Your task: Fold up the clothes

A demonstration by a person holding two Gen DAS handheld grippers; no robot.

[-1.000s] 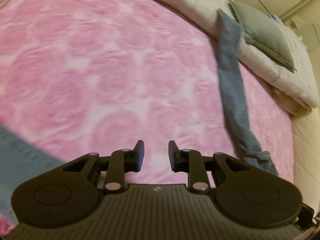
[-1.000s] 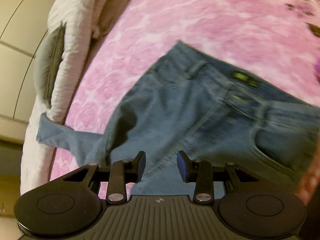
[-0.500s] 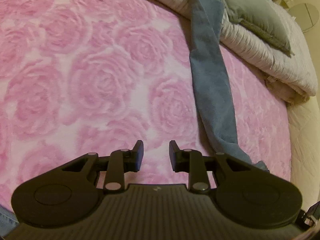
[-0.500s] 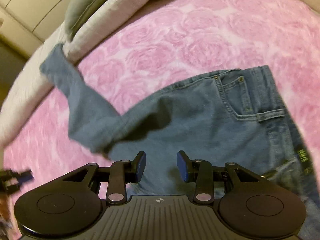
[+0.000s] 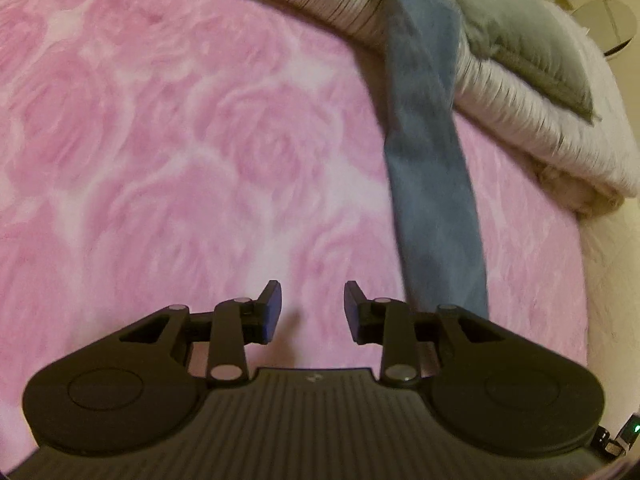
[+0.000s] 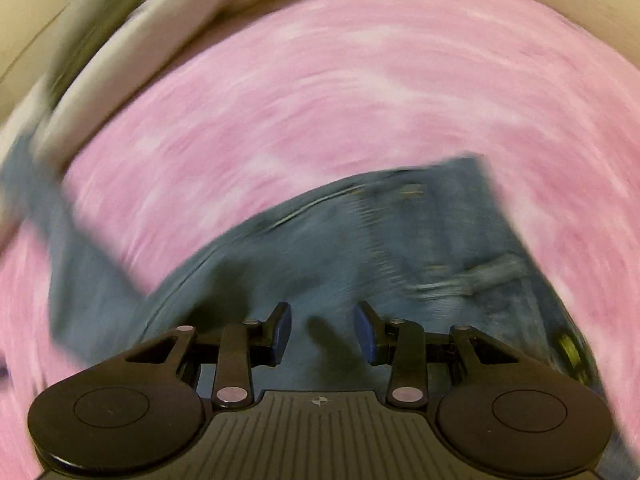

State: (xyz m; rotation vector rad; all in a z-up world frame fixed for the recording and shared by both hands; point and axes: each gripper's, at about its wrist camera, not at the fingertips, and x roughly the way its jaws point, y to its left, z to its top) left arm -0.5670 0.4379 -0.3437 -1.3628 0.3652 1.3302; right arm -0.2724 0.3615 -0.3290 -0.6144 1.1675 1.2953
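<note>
- Mostly spread out: the jeans [image 6: 360, 248] lie on the pink rose-print bedspread [image 5: 160, 140], waist end w/ rivets and a pocket just ahead of the right gripper [image 6: 322, 330], in the right wrist view.
- One jeans leg [image 5: 432, 184] runs as a long strip away from the body; its far end climbs onto the beige ribbed quilt [image 5: 520, 112] at the bed's edge, near the grey pillow [image 5: 528, 28].
- Not in a neat folded stack; the other leg isn't clearly seen, so can't say if the legs are laid together or how far folding has got.
- Handling, my guess: denim, so heavyish and fairly stiff for cloth, keeps a crease, not slippery, nothing fragile. Thick seams and waistband give a firm bite; a long leg will drag and may trail on the plush spread.
- Where to grip: waistband corner or side seam near the hip for the body; hem end of the leg for the strip. Thin single layers mid-leg would likely bunch.
- Right gripper: fingers parted, nothing between them, hovering over the denim near the waist. The view is badly smeared by motion, so detail is rough.
- Left gripper [image 5: 312, 310]: also parted and empty, over bare bedspread w/ the leg strip just to its right, not touching.
- Risk: the leg end on the quilt may snag or pull skewed.
</note>
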